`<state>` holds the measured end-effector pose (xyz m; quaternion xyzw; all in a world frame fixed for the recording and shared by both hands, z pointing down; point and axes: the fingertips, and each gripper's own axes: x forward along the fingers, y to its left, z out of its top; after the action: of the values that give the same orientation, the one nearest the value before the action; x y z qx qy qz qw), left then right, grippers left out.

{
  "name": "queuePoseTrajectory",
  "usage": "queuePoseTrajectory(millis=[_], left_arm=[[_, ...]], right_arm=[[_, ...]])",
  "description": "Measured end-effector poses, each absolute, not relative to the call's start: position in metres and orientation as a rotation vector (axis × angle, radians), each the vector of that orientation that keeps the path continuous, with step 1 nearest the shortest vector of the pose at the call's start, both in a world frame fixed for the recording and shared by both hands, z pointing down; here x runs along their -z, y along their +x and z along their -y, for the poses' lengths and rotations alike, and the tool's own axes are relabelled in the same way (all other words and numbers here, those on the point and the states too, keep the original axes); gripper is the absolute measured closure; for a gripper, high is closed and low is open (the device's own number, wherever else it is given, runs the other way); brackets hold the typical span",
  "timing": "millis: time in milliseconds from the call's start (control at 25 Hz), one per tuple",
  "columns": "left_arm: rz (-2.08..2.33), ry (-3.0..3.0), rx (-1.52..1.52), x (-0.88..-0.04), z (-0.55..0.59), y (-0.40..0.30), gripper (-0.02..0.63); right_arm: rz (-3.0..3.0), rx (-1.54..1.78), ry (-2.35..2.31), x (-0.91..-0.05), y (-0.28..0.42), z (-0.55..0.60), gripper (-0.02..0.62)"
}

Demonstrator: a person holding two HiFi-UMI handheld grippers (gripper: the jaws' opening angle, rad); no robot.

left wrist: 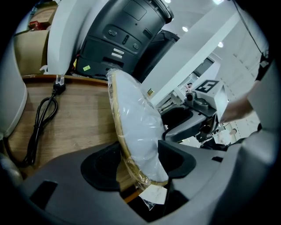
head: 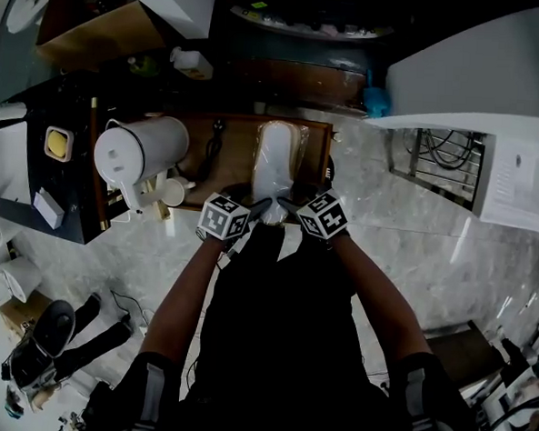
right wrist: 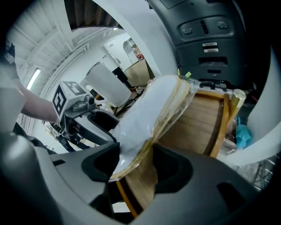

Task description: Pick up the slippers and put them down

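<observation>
Left gripper (left wrist: 140, 163) and right gripper (right wrist: 139, 167) fingers pinch the slippers (head: 275, 156) at their lower end, over the table (head: 232, 158). Likely light, soft and plastic-slick; the sole edge should grip best.

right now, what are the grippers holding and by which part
The plastic-wrapped slippers, pinched at their near end, with the left gripper on one side and the right gripper on the other.

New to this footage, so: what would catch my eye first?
Pale slippers in clear plastic wrap, mid-picture over a wooden table, gripped at the near end by the left gripper and right gripper. A big white jug stands to their left.
</observation>
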<state>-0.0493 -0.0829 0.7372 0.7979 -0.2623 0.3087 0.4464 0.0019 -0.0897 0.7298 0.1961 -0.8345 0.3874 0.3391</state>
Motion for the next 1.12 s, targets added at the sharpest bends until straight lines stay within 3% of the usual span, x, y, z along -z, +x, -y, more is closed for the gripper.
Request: queuePoseTrajectory(millis=[1120], left_arm=[[0.801,1.889,-0.678,-0.738,0.095,-0.081,0.311]], right_arm=[[2.151,-1.004,0.653,-0.725,0.017,0.103,0.322]])
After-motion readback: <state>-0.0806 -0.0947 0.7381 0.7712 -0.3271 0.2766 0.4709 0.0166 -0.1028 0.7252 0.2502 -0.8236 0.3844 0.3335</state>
